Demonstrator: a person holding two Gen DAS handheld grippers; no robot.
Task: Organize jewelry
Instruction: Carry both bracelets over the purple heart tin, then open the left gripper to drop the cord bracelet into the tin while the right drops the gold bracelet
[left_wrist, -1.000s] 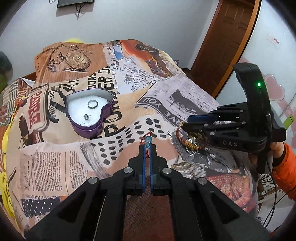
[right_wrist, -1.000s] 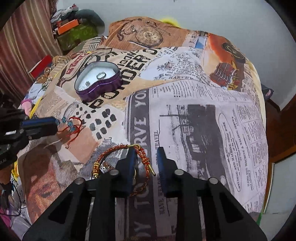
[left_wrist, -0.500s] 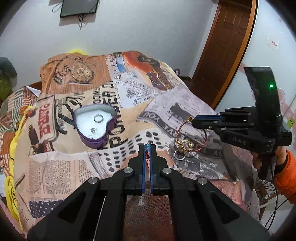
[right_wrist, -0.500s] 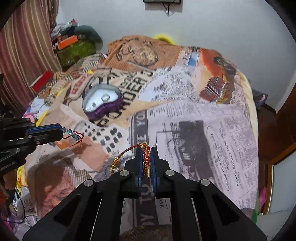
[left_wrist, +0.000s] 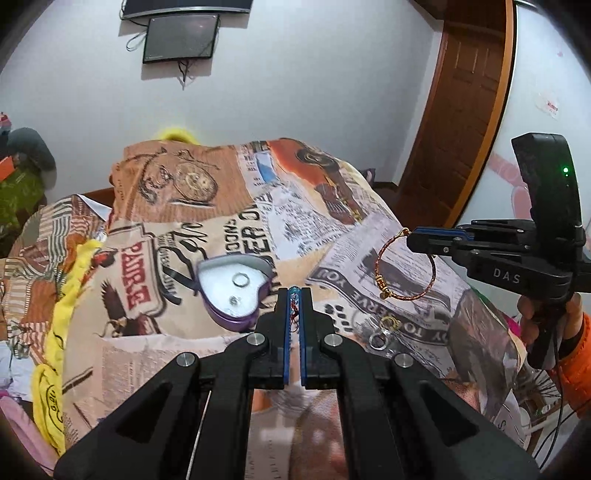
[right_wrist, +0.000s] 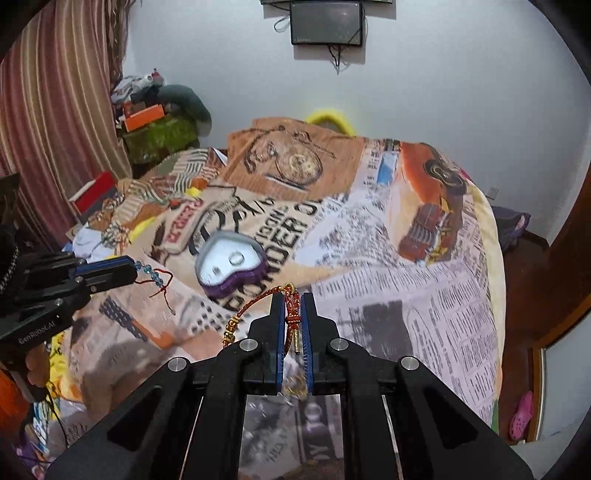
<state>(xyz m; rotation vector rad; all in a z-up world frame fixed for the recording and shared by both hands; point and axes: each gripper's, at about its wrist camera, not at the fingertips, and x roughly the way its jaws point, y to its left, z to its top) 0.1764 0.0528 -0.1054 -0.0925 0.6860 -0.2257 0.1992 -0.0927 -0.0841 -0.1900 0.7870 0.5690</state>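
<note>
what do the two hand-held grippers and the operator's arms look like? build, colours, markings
Both are matte black linkage frames with silver pivot pins and blue-edged finger pads. The right hand-held gripper is printed "DAS", carries an upright black module with a green LED, and trails a thin black cable; the hand gripping it has an orange sleeve. The left hand-held gripper reads "GenRobot.AI".

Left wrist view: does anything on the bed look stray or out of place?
Yes. A clear ring and a small gold ring lie loose on the newspaper-print bedspread, outside the purple heart-shaped tin that already holds two rings.
</note>
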